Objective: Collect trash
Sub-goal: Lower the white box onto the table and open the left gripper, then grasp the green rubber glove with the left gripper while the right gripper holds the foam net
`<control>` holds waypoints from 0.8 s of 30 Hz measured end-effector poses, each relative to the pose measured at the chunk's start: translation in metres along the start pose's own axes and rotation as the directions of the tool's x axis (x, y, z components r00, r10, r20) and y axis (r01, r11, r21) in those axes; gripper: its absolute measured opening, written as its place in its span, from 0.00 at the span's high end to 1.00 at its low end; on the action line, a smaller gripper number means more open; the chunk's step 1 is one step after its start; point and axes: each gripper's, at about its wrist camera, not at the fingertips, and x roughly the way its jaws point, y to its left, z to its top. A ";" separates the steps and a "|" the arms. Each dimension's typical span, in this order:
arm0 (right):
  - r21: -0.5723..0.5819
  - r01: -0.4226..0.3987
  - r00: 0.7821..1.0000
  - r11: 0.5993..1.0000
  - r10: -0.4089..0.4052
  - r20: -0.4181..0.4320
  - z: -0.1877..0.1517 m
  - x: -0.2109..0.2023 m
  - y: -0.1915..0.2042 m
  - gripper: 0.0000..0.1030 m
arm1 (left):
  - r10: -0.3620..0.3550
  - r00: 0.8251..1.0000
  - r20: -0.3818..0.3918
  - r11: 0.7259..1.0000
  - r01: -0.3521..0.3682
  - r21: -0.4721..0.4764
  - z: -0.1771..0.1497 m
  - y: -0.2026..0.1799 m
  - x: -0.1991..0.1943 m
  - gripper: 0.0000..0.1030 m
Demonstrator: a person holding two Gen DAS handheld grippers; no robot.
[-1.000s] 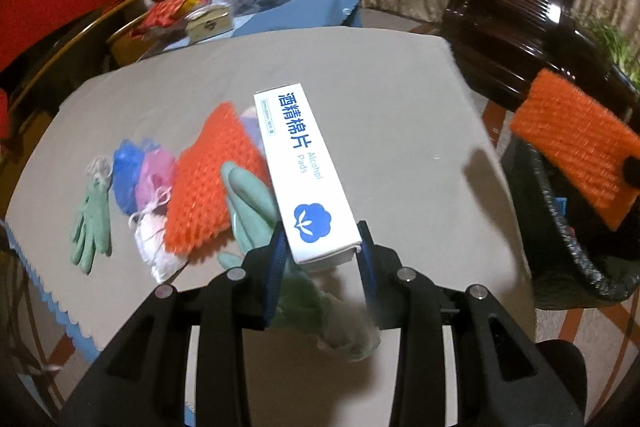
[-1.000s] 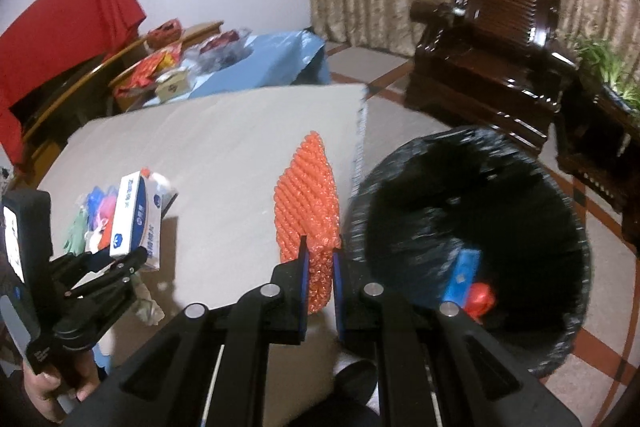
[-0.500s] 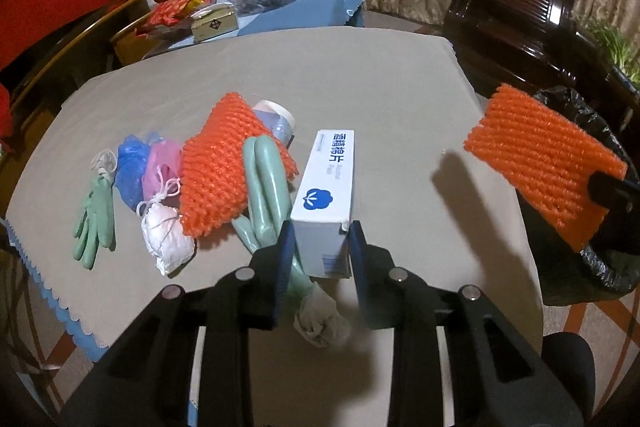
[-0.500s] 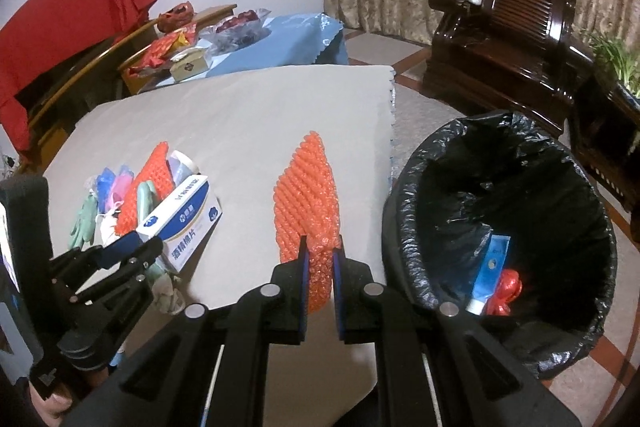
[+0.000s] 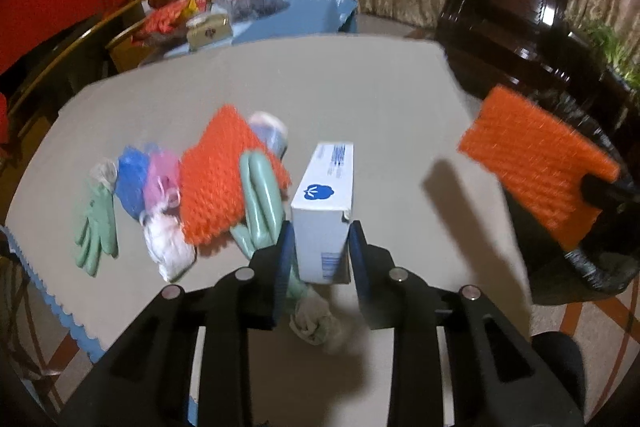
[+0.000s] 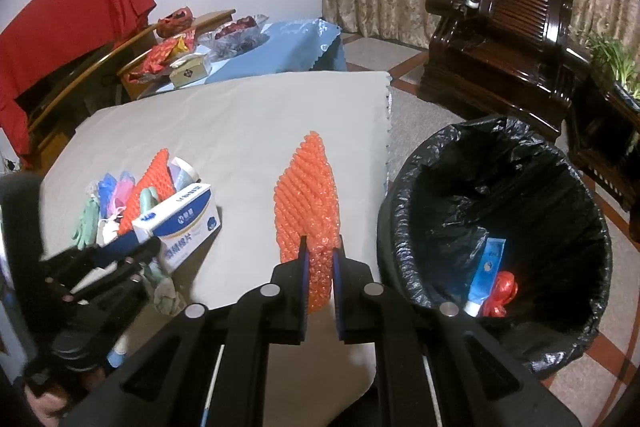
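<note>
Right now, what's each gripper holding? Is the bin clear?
Left gripper shut on white box. Right gripper shut on orange foam net, beside black bin. Nothing blocking bin.

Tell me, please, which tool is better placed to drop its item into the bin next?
The right tool. It grips the orange foam net right beside the black-lined bin. The left tool holds the white box over the table, farther from the bin.

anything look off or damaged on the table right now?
Nothing damaged. One oddity: the alcohol pad box in the left gripper is held tilted, a torn flap at its near corner. The right gripper pinches orange foam netting beside the bin.
</note>
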 end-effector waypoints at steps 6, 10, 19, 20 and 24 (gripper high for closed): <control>-0.003 -0.002 0.999 1.000 0.002 0.043 0.006 -0.019 -0.002 0.90 | 0.001 0.999 0.054 1.000 0.000 -0.008 0.013 -0.006 -0.030 0.96; -0.008 0.004 0.997 1.000 -0.003 0.072 0.012 -0.032 -0.008 0.90 | -0.004 0.998 0.059 1.000 0.004 0.004 0.020 -0.018 -0.040 1.00; 0.020 0.012 0.995 1.000 -0.013 0.094 0.010 -0.045 -0.027 0.90 | -0.008 0.999 0.052 0.999 0.006 0.034 0.011 -0.024 -0.042 0.99; 0.022 0.011 0.996 1.000 -0.013 0.091 0.009 -0.044 -0.028 0.90 | -0.016 0.999 0.036 0.999 0.015 0.034 0.008 -0.024 -0.038 0.98; 0.032 0.005 0.997 0.999 -0.007 0.074 0.004 -0.034 -0.030 0.90 | -0.025 1.000 -0.002 0.999 0.025 0.038 -0.004 -0.018 -0.021 0.70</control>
